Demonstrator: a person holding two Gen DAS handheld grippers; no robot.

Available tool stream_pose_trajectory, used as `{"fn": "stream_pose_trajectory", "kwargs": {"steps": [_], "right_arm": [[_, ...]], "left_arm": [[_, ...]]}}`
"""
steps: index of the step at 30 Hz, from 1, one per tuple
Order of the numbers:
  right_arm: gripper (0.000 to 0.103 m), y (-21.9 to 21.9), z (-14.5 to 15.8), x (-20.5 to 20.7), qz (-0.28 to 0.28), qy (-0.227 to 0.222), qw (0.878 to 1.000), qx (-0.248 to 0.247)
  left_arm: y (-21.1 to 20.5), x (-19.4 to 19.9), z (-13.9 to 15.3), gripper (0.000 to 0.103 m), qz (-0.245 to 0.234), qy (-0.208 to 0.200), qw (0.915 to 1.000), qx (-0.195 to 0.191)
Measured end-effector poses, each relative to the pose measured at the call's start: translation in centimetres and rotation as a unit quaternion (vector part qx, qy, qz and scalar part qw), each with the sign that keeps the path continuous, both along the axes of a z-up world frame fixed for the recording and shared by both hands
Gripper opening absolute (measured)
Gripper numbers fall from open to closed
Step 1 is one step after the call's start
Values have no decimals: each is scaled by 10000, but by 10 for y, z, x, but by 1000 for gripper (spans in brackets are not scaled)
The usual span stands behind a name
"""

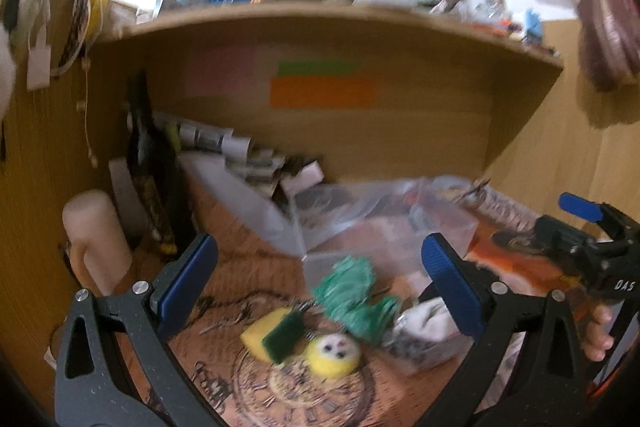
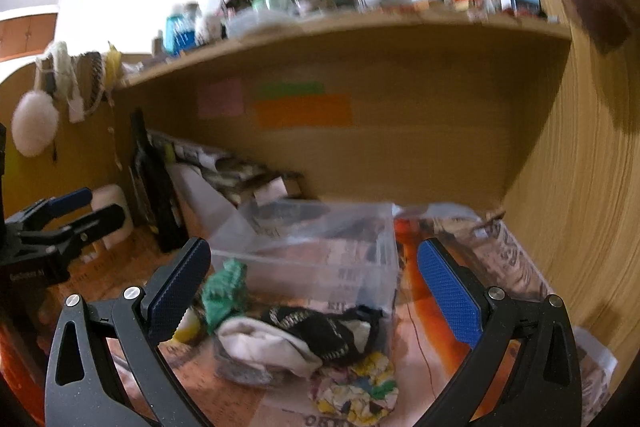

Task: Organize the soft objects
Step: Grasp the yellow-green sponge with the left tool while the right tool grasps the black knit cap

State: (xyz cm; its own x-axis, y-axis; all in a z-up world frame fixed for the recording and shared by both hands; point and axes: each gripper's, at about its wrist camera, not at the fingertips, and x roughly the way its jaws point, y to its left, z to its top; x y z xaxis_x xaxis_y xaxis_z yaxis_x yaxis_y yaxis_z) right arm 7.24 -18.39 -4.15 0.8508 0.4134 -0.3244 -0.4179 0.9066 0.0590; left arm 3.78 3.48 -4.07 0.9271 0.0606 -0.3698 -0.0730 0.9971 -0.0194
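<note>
Two grippers hover over a patterned tabletop [image 1: 224,267], both with blue-padded jaws spread wide and nothing between them. From the left wrist view, the left gripper [image 1: 320,275] frames a small cluster of soft things: a yellow sponge [image 1: 266,333] with a green scrubbing face at 6 o'clock, a round yellow toy [image 1: 334,351] with a white face touching it on the right, and a green tuft [image 1: 352,299] just beyond, at about 1 o'clock from the sponge. A white cloth [image 1: 426,321] lies beside the tuft at 3 o'clock. The right gripper [image 1: 592,227] shows at the far right edge of that view, with fingers [image 1: 596,331] of the hand that holds it below. From the right wrist view, the right gripper [image 2: 314,279] looks down on a clear bin [image 2: 320,251]; the white cloth [image 2: 268,345], a black cloth [image 2: 320,329] and a multicoloured cloth [image 2: 360,383] are heaped at its near edge, though blur and the clear walls make it hard to say whether they lie inside or against it. The green tuft [image 2: 224,291] sits at 9 o'clock of the bin, and the left gripper [image 2: 68,215] appears at the left edge. A cluttered shelf [image 1: 320,23] spans the back.
</note>
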Motion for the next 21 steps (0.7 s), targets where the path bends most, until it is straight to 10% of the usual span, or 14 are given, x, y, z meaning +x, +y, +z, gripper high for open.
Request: {"fn": "stream_pose_trajectory", "kwargs": {"steps": [7, 21], "right_arm": [[101, 2, -30, 18, 89, 596, 9979, -226], [63, 6, -70, 58, 371, 1652, 9853, -241]], "left_arm": [[30, 16, -35, 99, 210, 516, 9983, -163], [67, 61, -102, 77, 207, 1800, 9807, -730]]}}
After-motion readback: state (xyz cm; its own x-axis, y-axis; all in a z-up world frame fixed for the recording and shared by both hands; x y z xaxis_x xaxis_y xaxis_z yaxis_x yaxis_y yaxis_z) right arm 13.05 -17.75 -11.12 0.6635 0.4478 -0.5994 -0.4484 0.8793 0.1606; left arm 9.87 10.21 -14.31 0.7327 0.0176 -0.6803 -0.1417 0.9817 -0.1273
